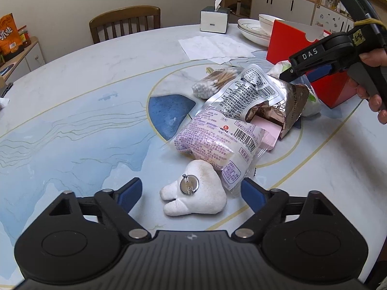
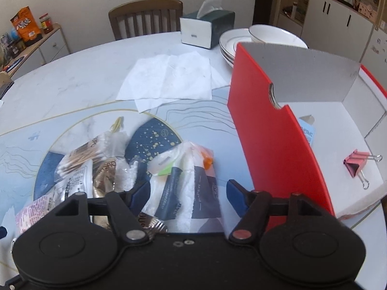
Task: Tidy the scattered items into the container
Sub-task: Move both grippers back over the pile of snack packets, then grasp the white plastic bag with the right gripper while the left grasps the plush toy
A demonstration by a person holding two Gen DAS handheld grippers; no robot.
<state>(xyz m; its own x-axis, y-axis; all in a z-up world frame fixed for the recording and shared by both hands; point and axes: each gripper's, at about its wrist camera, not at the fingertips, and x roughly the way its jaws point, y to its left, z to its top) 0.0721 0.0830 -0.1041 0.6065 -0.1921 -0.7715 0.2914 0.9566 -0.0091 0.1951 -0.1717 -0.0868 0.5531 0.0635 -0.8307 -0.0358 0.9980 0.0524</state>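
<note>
A pile of items lies mid-table: a white plush tooth (image 1: 196, 191) with a metal badge, a purple-printed snack bag (image 1: 217, 142), a silver foil pouch (image 1: 263, 96), and a bag of cotton swabs (image 1: 212, 82). My left gripper (image 1: 191, 193) is open around the plush tooth, just above it. My right gripper (image 2: 186, 193) is open over a clear bag of tissue packs (image 2: 186, 176); it also shows in the left wrist view (image 1: 287, 75). The red box (image 2: 273, 130) stands at the right, holding a pink binder clip (image 2: 355, 166).
White paper sheets (image 2: 169, 77), a tissue box (image 2: 205, 29), and stacked plates with a bowl (image 2: 241, 41) sit at the back of the round marble table (image 1: 72, 111). A wooden chair (image 1: 125, 21) stands behind. Cabinets line the walls.
</note>
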